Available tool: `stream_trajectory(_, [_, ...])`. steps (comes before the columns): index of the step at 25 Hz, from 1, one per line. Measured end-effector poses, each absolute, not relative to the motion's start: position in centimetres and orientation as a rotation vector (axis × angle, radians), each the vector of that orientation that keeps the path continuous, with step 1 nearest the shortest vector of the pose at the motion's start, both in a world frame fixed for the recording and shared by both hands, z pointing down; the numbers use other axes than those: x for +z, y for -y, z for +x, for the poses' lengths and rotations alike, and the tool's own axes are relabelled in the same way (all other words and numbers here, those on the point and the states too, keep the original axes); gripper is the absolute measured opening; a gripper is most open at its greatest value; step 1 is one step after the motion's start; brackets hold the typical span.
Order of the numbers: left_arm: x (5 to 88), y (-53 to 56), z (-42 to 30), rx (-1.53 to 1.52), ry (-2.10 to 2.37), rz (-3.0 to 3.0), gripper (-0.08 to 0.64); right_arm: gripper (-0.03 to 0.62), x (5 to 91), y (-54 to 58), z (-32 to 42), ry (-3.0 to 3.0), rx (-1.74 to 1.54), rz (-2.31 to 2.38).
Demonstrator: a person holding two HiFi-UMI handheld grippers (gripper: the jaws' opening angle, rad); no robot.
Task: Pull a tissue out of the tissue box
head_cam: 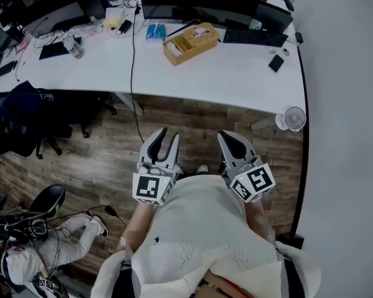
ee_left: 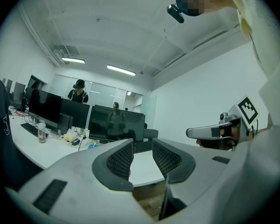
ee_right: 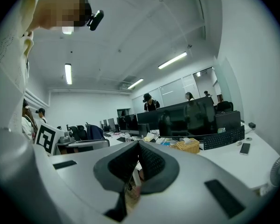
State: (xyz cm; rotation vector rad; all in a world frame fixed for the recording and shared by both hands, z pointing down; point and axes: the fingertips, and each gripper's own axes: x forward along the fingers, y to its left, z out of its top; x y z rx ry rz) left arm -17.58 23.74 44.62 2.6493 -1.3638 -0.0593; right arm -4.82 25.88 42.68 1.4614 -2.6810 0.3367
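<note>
The tissue box (head_cam: 191,42) is a woven tan box with a white tissue poking from its top. It stands on the white desk (head_cam: 224,73) in front of the monitors, and also shows in the right gripper view as the tissue box (ee_right: 188,146). Both grippers hang close to the person's body over the wooden floor, well short of the desk. My left gripper (head_cam: 168,134) has its jaws spread open with nothing between them, as the left gripper (ee_left: 142,146) also shows in its own view. My right gripper (head_cam: 226,136) has its jaws together and empty, and the right gripper (ee_right: 139,144) looks the same in its own view.
On the desk lie a keyboard (head_cam: 255,37), a phone (head_cam: 276,63), a bottle (head_cam: 74,47) and cables. A small fan (head_cam: 293,118) stands by the desk's right end. A chair with dark clothing (head_cam: 25,113) is at the left. People stand behind the monitors (ee_right: 186,118).
</note>
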Motion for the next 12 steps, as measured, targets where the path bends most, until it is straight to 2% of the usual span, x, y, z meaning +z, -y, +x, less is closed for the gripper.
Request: stream_trajectory(12, [45.2,-23.4,-20.3,-0.098,1.365,2.649,0.129,0.002,42.9,-25.5,-7.4,2.671,0.28,1.476])
